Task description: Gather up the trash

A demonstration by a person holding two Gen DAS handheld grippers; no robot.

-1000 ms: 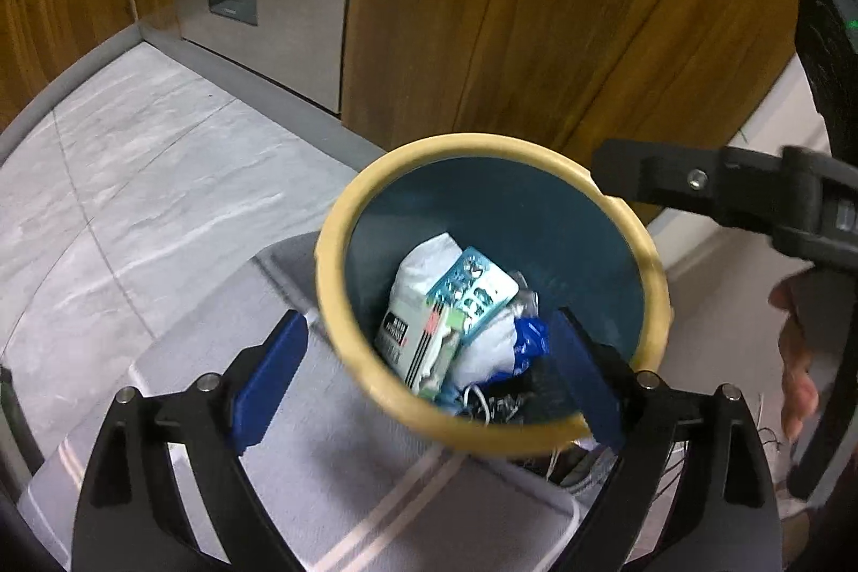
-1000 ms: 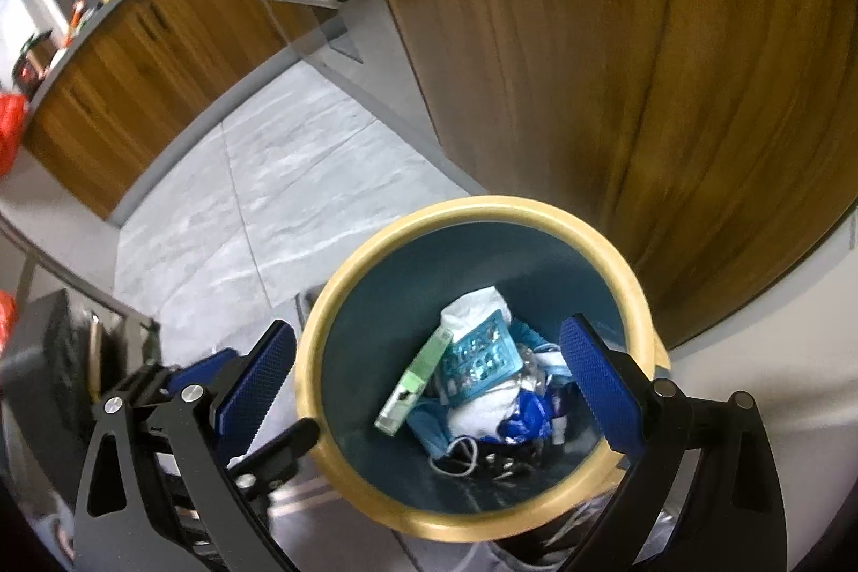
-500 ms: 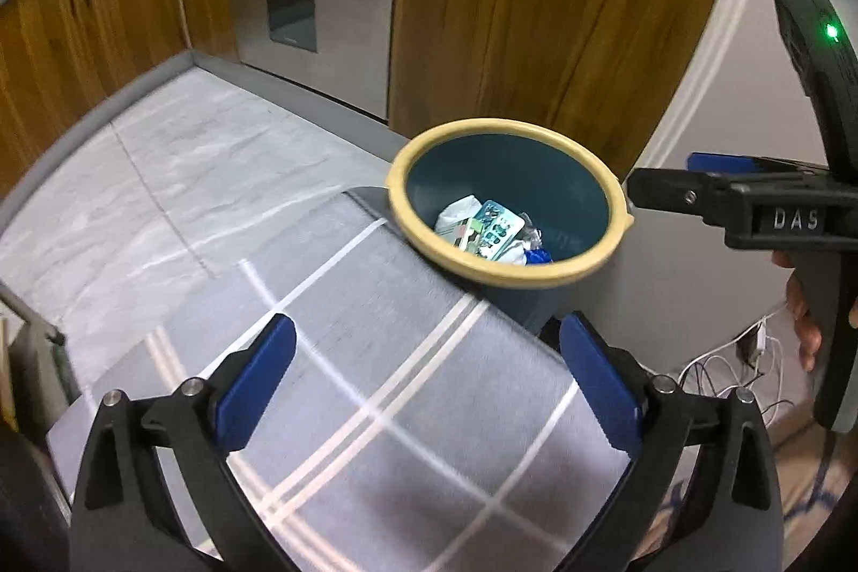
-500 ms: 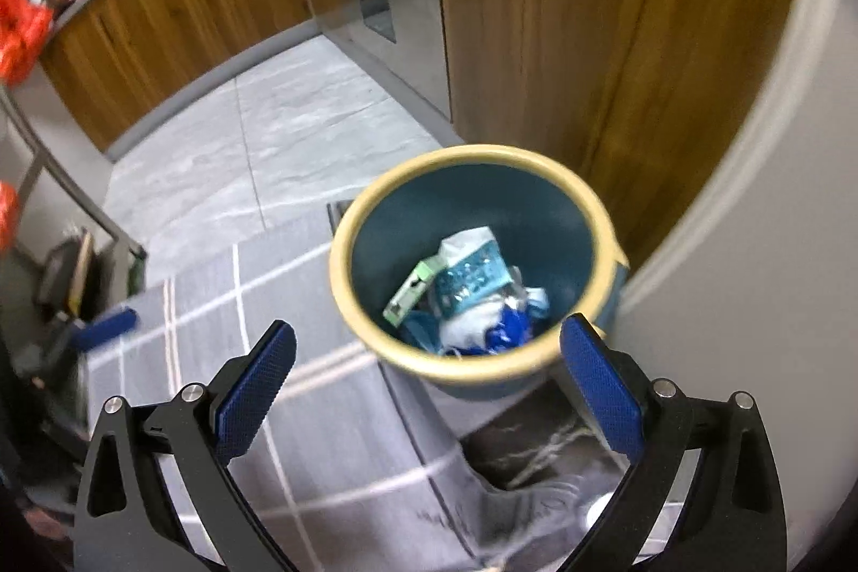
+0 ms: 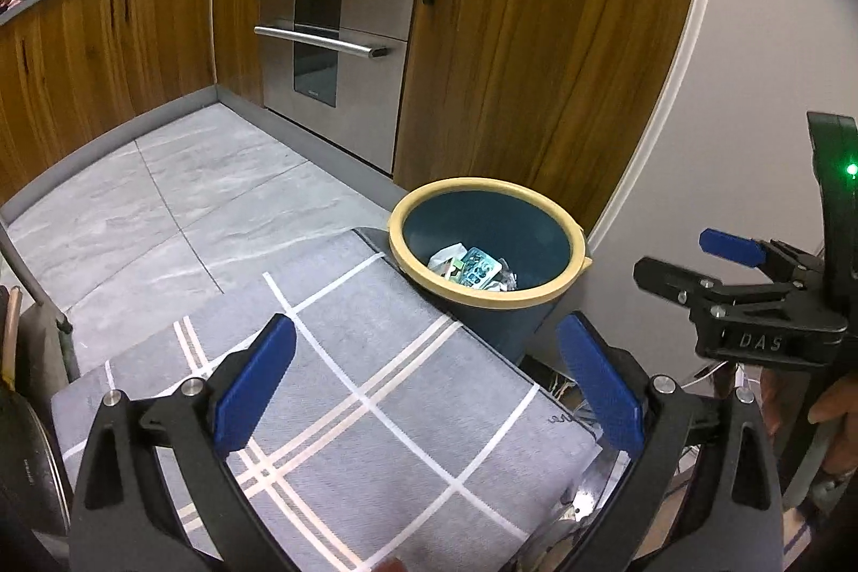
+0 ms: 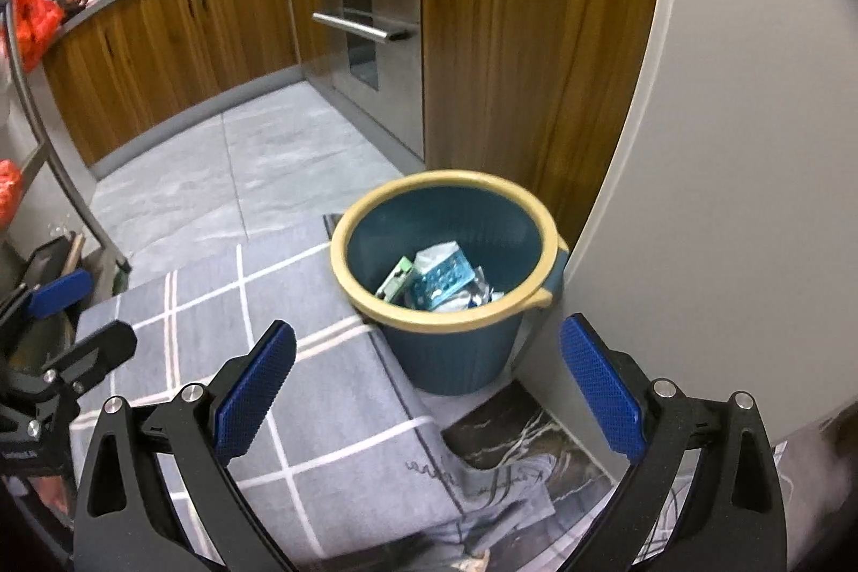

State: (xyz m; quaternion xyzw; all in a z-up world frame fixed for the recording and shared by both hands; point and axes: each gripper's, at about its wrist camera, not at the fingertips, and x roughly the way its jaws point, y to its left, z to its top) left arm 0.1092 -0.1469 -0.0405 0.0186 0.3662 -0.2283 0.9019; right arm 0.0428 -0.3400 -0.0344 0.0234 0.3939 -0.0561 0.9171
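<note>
- Nearest, the left gripper (image 5: 426,379) has its jaws spread wide with nothing between them; the right gripper (image 6: 427,381) is also wide apart and empty.
- Below both lies a grey checked mat (image 5: 332,390) on the floor, with no loose trash visible on it.
- Just past the mat's far edge, beside the white wall, stands the blue bin (image 6: 448,282) with a yellow rim; the trash (image 6: 437,282), cartons and wrappers, already sits inside.
- Beyond, the tiled floor (image 5: 214,191) in front of the wooden cabinets (image 5: 515,36) looks bare.
- Judging by this, the collecting seems done or nearly so; anything left lies outside these views.
</note>
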